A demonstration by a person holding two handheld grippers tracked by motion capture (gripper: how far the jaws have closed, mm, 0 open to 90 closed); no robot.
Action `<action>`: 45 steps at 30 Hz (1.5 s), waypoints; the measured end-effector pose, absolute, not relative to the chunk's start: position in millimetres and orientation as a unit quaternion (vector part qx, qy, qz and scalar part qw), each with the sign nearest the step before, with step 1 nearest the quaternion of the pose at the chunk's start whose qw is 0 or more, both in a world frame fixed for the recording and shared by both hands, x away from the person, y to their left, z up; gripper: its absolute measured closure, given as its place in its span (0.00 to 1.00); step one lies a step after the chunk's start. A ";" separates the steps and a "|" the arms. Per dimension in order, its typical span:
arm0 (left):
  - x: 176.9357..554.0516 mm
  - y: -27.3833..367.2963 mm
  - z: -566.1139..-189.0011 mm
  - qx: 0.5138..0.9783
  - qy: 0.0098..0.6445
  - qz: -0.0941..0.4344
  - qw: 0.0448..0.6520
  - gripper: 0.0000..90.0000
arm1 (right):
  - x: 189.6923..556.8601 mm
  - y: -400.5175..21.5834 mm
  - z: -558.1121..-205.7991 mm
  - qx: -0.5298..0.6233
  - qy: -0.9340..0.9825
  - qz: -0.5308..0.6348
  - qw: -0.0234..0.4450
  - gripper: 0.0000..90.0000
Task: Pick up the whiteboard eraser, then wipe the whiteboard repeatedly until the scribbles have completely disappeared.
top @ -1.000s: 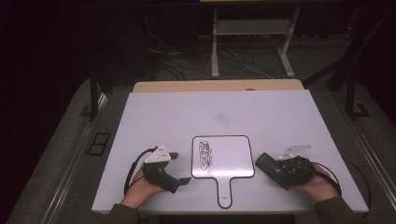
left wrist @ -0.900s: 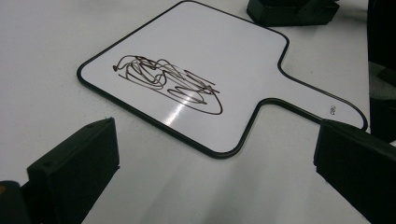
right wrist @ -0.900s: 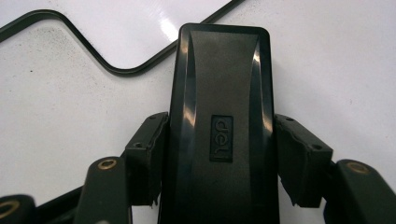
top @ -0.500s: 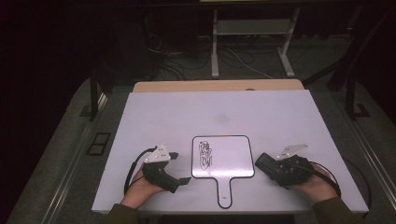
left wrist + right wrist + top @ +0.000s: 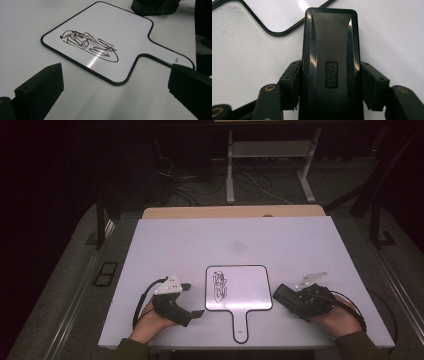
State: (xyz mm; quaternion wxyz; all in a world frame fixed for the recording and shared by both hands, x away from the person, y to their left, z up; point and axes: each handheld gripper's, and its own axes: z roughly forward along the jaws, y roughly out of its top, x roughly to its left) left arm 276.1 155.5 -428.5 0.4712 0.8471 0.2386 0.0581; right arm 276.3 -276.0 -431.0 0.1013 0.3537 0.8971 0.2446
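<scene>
A small handled whiteboard (image 5: 239, 287) with a dark scribble (image 5: 90, 45) lies flat at the table's near middle. My right gripper (image 5: 287, 298) rests just right of the board, shut on a black eraser (image 5: 329, 65) that lies on the table with its front end near the board's corner (image 5: 279, 25). My left gripper (image 5: 191, 300) sits to the left of the board, open, its jaws wide apart with nothing between them. In the left gripper view the board lies just ahead of the jaws, and the eraser (image 5: 152, 6) shows beyond its far edge.
The white table top (image 5: 235, 240) stretches bare behind the board. A tan strip (image 5: 230, 212) runs along its far edge. Beyond it are metal stand legs (image 5: 230, 175) and cables on a dark floor.
</scene>
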 end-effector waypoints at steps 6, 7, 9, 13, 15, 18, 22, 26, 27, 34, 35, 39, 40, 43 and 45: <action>275.6 156.2 -428.9 0.845 0.241 0.055 0.474 0.00 | 279.3 -276.7 -429.9 0.353 0.899 0.240 0.093 0.43; 275.6 156.3 -428.9 0.845 0.241 0.055 0.474 0.00 | 280.0 -276.8 -429.4 0.354 0.899 0.240 0.089 0.43; 275.5 156.3 -429.6 0.844 0.243 0.053 0.476 0.00 | 281.3 -277.5 -428.5 0.354 0.900 0.240 0.085 0.43; 275.5 156.7 -429.8 0.845 0.242 0.054 0.474 0.00 | 283.1 -278.3 -426.8 0.355 0.899 0.245 0.077 0.43; 275.4 156.6 -429.6 0.844 0.243 0.054 0.475 0.00 | 284.0 -278.9 -424.0 0.356 0.897 0.251 0.073 0.43; 274.8 156.8 -429.1 0.843 0.246 0.053 0.475 0.00 | 285.3 -279.2 -421.4 0.355 0.897 0.254 0.070 0.43; 274.6 157.5 -428.6 0.844 0.244 0.054 0.475 0.00 | 286.8 -279.3 -418.1 0.353 0.897 0.256 0.071 0.43; 275.1 157.4 -429.0 0.844 0.244 0.054 0.474 0.00 | 290.7 -280.2 -411.4 0.350 0.896 0.265 0.070 0.43; 275.4 157.5 -429.0 0.845 0.243 0.055 0.474 0.00 | 290.7 -280.2 -411.4 0.350 0.896 0.265 0.070 0.43; 274.5 155.8 -428.9 0.841 0.247 0.054 0.478 0.00 | 299.0 -275.4 -404.0 0.341 0.895 0.279 0.070 0.43; 274.5 155.9 -429.0 0.842 0.247 0.053 0.477 0.00 | 300.7 -274.1 -403.2 0.340 0.895 0.280 0.070 0.43; 275.1 156.9 -430.0 0.840 0.248 0.050 0.481 0.00 | 308.0 -266.3 -399.0 0.335 0.895 0.287 0.068 0.43; 275.2 157.2 -429.8 0.838 0.248 0.049 0.483 0.00 | 308.0 -266.3 -399.0 0.335 0.895 0.287 0.068 0.43; 274.9 157.5 -429.9 0.838 0.250 0.048 0.483 0.00 | 312.2 -261.4 -397.1 0.334 0.894 0.292 0.064 0.43; 274.4 157.9 -430.3 0.839 0.250 0.048 0.481 0.00 | 314.4 -258.0 -395.9 0.330 0.895 0.293 0.064 0.43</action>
